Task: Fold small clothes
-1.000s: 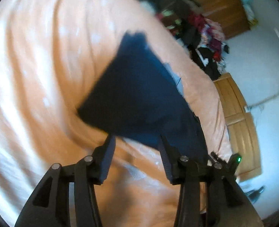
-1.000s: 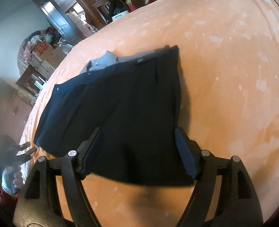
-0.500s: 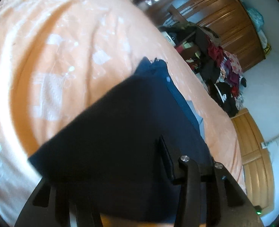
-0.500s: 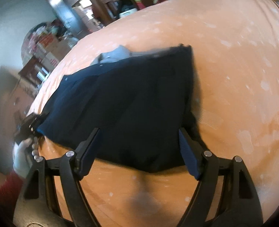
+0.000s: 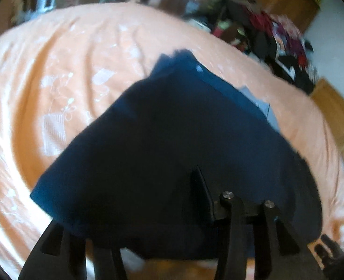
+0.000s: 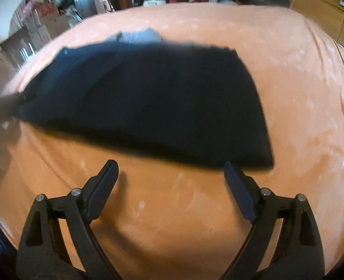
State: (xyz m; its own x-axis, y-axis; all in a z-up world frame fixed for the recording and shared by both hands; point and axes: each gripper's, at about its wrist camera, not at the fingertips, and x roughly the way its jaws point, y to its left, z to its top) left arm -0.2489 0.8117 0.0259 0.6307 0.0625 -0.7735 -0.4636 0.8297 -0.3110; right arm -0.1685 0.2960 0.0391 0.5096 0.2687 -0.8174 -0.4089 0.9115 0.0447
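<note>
Garment: dark navy shorts [image 6: 148, 98] are laid flat on the orange bedspread [image 6: 300, 93], with a grey lining [image 6: 139, 35] shown at the far edge.
Right tongs [image 6: 170, 184]: spread wide, empty, just short of the shorts' near hem.
Left tongs [image 5: 134, 214]: one finger [image 5: 202, 198] is seen above the cloth; the other is hidden beneath it, so closure cannot be told.
Risk: if the bedspread is pinched along with the hem, it may be dragged up.
Risk: if only the top layer is caught, a crooked fold is likely.
</note>
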